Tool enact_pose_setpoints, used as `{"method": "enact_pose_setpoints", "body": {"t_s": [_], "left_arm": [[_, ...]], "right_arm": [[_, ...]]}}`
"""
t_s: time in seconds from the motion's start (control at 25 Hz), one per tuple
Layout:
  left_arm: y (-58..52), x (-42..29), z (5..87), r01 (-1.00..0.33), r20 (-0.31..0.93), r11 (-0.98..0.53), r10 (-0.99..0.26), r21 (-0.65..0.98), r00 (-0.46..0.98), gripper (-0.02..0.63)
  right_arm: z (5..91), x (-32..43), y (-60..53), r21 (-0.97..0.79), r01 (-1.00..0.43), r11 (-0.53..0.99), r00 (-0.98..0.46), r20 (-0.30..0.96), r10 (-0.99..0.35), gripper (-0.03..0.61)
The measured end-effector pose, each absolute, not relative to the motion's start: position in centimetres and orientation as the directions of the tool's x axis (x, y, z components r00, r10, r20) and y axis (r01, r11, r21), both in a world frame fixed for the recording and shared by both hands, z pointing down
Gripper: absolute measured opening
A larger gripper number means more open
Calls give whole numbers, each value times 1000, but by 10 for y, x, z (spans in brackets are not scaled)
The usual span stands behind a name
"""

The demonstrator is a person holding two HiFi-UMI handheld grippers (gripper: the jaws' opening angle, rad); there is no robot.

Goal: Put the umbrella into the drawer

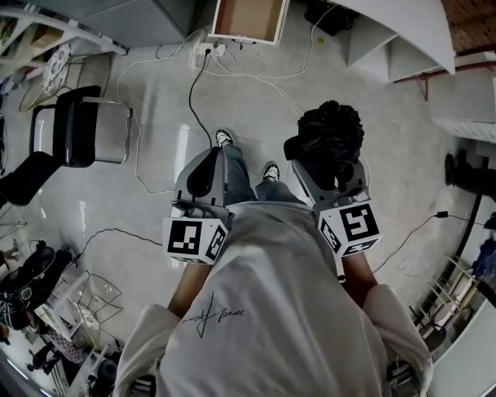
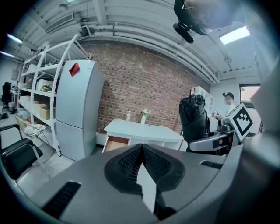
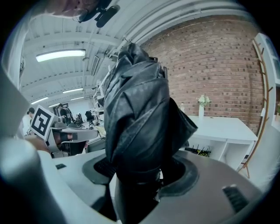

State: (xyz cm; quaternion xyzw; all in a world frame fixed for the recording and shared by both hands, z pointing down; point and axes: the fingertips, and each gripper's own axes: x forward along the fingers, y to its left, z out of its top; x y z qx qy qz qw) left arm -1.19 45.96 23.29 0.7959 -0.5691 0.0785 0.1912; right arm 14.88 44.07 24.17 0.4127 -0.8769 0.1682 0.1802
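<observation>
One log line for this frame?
right gripper shut on umbrella | left gripper shut, empty | drawer open, some way ahead | umbrella not yet in drawer

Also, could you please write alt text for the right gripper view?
The right gripper is shut on a folded black umbrella that fills the middle of the view. Behind stand a brick wall and a white desk.

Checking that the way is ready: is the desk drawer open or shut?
Open. The drawer juts out from the white desk, and the head view looks straight down onto its wooden bottom.
</observation>
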Motion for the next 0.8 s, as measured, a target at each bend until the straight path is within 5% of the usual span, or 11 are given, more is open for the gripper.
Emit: {"method": "enact_pose_setpoints", "body": {"t_s": [0.8], "left_arm": [[305,-118,205,-901,295,-405,-851,158,434,15]], "right_arm": [[224,30,305,-133,-811,570,-560,457,-691,287]]}}
